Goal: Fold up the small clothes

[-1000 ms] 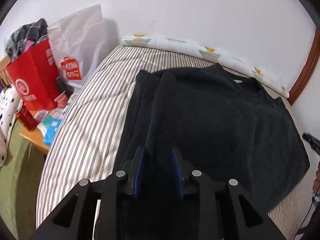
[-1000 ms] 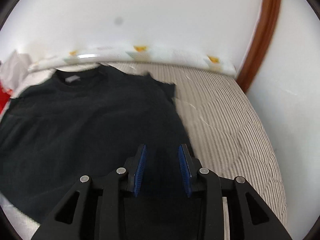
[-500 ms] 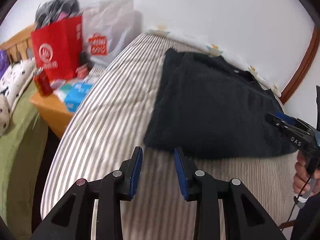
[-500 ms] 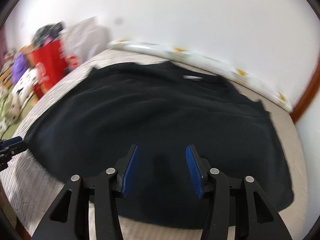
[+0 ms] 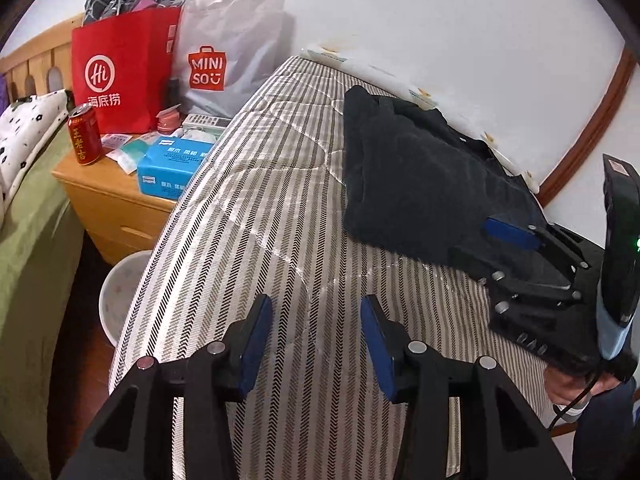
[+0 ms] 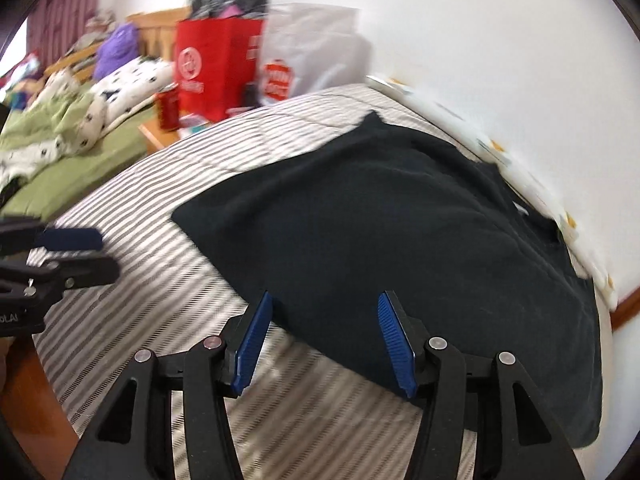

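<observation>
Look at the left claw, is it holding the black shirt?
No, the left claw is open over bare striped mattress, apart from the black shirt.

Both wrist cams low, near striped bed [image 5: 280, 200]; share black garment [image 6: 400, 220].

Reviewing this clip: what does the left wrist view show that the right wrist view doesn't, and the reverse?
Only the left wrist view shows the blue tissue pack, the white bin on the floor beside the bed, and the right gripper from the side, at the near edge of the black shirt.

Only the right wrist view shows the purple bundle on the far bed and the shirt's whole spread.

Both show the striped mattress, red bag, white Miniso bag, red can, and both grippers with jaws open, holding nothing; the left gripper sits off the shirt.
</observation>
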### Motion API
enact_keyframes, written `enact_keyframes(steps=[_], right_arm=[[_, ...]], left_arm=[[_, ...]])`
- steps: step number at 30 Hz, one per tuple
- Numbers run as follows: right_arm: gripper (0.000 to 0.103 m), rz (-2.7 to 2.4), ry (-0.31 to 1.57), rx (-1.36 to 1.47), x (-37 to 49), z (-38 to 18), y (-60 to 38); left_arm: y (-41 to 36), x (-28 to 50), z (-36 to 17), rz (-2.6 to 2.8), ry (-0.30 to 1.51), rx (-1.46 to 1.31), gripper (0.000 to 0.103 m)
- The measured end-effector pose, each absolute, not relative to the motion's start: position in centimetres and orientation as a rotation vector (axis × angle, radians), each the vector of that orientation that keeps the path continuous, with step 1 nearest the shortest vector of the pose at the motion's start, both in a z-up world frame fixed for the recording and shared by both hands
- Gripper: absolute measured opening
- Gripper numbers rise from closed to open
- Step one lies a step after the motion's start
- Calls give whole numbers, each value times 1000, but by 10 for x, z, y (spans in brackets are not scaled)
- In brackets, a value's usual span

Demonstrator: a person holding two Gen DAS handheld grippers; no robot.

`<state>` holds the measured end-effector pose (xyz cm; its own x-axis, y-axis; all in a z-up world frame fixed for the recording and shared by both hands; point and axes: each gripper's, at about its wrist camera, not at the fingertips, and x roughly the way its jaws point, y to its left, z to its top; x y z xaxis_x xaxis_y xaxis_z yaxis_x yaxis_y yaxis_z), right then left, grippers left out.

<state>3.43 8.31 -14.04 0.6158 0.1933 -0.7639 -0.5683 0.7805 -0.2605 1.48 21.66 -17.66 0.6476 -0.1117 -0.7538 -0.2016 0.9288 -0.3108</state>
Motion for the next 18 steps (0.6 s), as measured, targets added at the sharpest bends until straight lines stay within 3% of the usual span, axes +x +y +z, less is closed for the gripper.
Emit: enact_keyframes(steps=[11, 12, 13, 15, 18], right_arm=[[53, 537, 764, -545, 39, -159, 121], [45, 534, 771, -517, 44, -159, 119], [28, 520, 770, -496, 49, -158, 117], [12, 519, 759, -463, 55, -156, 114], [8, 556, 760, -331, 59, -141, 95]], left_arm=[[223, 13, -179, 7, 855, -403, 47], [222, 13, -179, 6, 855, -402, 47], [222, 13, -179, 7, 855, -400, 47], [219, 14, -178, 15, 854, -389, 48], [212, 19, -177, 28, 851, -366, 48]])
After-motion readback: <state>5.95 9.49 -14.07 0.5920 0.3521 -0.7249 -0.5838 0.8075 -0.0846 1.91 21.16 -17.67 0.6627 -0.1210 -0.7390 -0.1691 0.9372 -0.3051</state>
